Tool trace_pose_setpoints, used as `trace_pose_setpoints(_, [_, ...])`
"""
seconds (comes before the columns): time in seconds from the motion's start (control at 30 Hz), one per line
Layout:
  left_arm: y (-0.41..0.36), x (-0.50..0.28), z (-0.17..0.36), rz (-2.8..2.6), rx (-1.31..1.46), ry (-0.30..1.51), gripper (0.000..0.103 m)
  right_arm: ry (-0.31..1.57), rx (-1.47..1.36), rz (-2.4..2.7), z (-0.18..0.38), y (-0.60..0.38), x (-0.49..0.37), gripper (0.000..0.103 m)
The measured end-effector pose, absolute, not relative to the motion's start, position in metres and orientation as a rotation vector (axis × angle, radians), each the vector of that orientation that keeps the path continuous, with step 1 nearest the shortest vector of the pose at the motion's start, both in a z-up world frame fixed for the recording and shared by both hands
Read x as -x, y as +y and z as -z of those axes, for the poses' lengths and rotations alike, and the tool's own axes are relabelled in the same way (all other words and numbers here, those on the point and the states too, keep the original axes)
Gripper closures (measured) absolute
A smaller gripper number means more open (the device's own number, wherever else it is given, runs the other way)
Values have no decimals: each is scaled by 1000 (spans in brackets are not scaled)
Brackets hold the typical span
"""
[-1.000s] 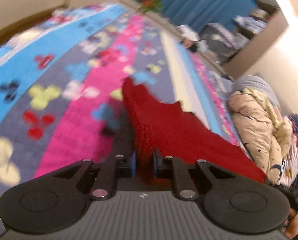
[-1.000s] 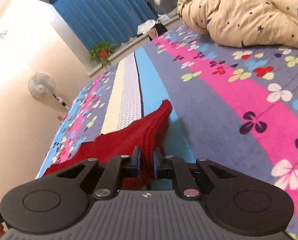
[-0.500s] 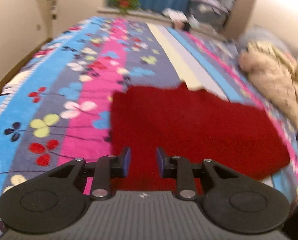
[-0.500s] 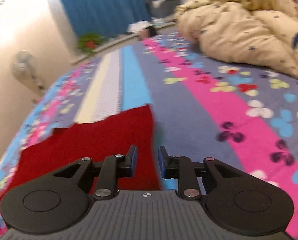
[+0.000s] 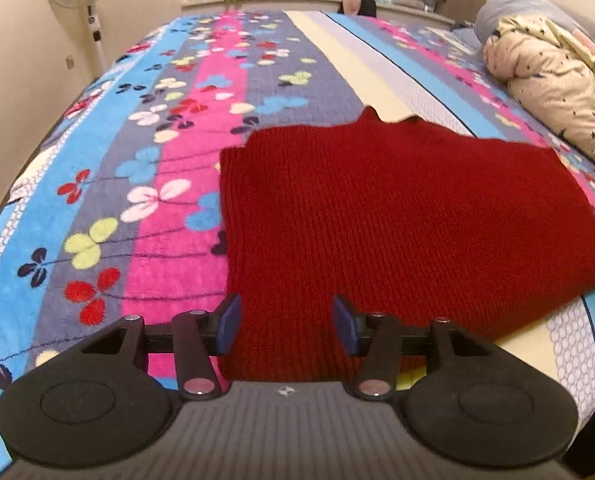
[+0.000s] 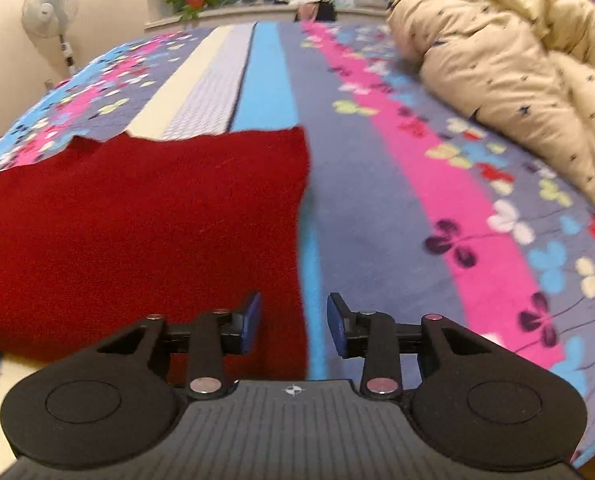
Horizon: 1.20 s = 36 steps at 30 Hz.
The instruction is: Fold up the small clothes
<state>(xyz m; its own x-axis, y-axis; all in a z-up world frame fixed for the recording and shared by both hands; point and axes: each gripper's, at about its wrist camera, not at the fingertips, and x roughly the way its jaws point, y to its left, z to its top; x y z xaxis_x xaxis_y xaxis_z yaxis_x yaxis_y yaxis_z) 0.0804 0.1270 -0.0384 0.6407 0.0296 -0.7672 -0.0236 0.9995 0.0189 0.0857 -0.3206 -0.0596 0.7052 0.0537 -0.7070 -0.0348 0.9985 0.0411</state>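
Left gripper [image 5: 285, 324] jaws are opening, pads apart, red knit sweater [image 5: 397, 216] lying flat right ahead between them; right gripper [image 6: 293, 326] is opening too, sweater's right edge just ahead. Looks soft, floppy, kinda stretchy; I'd pinch the near corners.

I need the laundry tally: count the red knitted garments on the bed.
1. The red knitted garment lies flat on the striped floral bedspread, just ahead of both grippers. The cream star-print bedding heaped to its right could hide more.

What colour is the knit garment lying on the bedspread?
Dark red all over, a plain ribbed knit garment; clearest in the left wrist view.
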Motion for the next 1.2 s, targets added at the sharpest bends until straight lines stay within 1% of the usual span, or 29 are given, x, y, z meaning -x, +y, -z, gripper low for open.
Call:
trace_pose_setpoints(0.1, [129,-82,29,-47,51,860,47,780,-74,-19,58,-333,-88,64])
trace_pose_setpoints(0.23, [132,-80,23,-66,84,840,47,778,-143,-8,57,-341,-82,61])
trace_pose_setpoints(0.33, [129,-79,24,-66,61,833,44,780,-132,-10,58,-338,-83,61])
trace_pose_setpoints(0.43, [125,-75,23,-62,51,819,43,777,-118,-12,57,-336,-82,61])
trace_pose_setpoints(0.5, [122,-70,23,-62,70,812,43,771,-124,-7,56,-338,-82,61])
trace_pose_setpoints(0.6, [115,-57,26,-46,122,819,40,762,-149,9,53,-342,-82,61])
trace_pose_setpoints(0.7, [104,-43,29,-20,168,838,29,748,-188,23,49,-348,-82,61])
trace_pose_setpoints(0.77, [98,-36,31,-16,200,848,15,737,-211,32,47,-352,-82,61])
trace_pose_setpoints(0.8, [97,-33,34,-24,218,859,14,736,-221,36,46,-355,-82,61])
trace_pose_setpoints(0.97, [103,-35,51,-65,312,951,14,751,-280,94,45,-367,-84,61])
trace_pose_setpoints(1.07, [111,-39,58,-110,352,964,14,747,-327,156,43,-380,-84,61])
trace_pose_setpoints(1.2, [126,-49,70,-178,494,983,14,727,-376,225,40,-397,-80,61])
